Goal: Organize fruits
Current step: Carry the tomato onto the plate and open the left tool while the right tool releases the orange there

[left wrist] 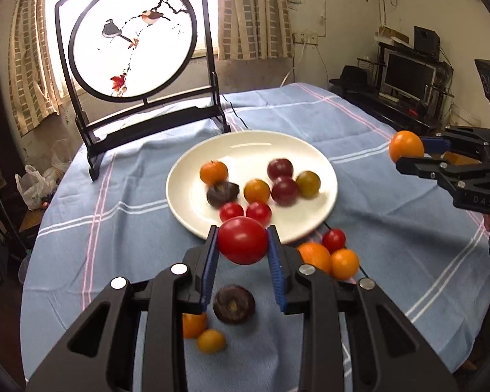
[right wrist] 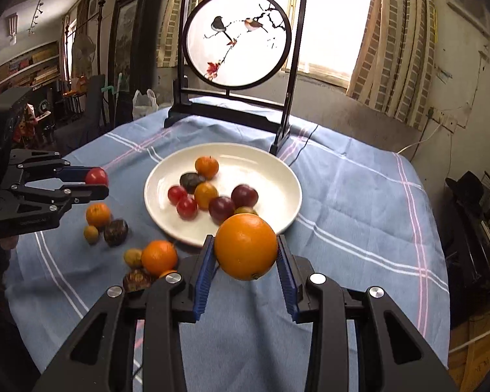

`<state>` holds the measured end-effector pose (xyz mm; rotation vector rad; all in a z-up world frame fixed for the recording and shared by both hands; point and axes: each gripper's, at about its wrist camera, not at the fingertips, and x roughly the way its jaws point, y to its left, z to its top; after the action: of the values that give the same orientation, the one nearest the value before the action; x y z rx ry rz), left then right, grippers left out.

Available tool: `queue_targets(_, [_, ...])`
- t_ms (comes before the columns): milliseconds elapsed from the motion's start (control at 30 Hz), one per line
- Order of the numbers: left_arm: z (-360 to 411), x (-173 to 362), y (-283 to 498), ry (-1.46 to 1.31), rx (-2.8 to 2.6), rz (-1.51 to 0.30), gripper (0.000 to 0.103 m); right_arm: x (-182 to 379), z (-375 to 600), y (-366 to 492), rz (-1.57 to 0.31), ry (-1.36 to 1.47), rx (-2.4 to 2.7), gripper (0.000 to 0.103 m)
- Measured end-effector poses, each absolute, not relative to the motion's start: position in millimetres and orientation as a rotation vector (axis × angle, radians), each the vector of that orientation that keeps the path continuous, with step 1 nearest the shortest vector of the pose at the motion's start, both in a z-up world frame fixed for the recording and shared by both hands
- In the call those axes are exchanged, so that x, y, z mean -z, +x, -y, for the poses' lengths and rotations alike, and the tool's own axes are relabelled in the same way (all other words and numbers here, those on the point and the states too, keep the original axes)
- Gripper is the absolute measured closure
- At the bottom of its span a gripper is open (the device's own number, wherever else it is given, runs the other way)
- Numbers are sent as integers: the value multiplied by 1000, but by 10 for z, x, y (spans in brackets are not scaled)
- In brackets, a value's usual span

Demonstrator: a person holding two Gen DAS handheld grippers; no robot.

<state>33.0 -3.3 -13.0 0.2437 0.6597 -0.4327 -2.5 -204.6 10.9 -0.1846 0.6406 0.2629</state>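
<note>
Blue checked cloth [left wrist: 121, 228] covers the worktop, and a dark wooden screen with painted birds [left wrist: 132, 40] stands at the back by the bright window. On the cloth sits a round white plate [left wrist: 245, 143] with small fruits already in it, red, orange, plum-dark and one brownish.

The left tool [left wrist: 242, 245] is closed on a smooth round red fruit [left wrist: 242, 244], pinched at its widest part between the blue pads, up in the air just in front of the plate. The right tool [right wrist: 246, 250] is squeezing a bigger round orange fruit [right wrist: 246, 246] the same way, also near the plate's front edge.

The red one looks shiny and slippery, and probably soft (squeeze too hard and it may burst). The orange looks firmer and heavier, with bumpy skin that should grip well. Holding each across the middle seems best.

More small fruits [right wrist: 158, 257] are lying loose on the cloth.
</note>
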Motion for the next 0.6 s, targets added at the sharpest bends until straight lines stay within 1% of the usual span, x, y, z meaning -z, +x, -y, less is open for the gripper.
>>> queue_targets(200, [218, -55, 847, 211, 389, -622, 75, -193, 1888, 579, -620, -106, -271, 66])
queue_targets(367, [340, 82, 1202, 215, 352, -633, 75, -78, 1809, 1042, -652, -63, -278, 66])
queue_targets(600, [344, 246, 1564, 179, 311, -660, 75, 5, 1693, 1404, -658, -20, -283, 66])
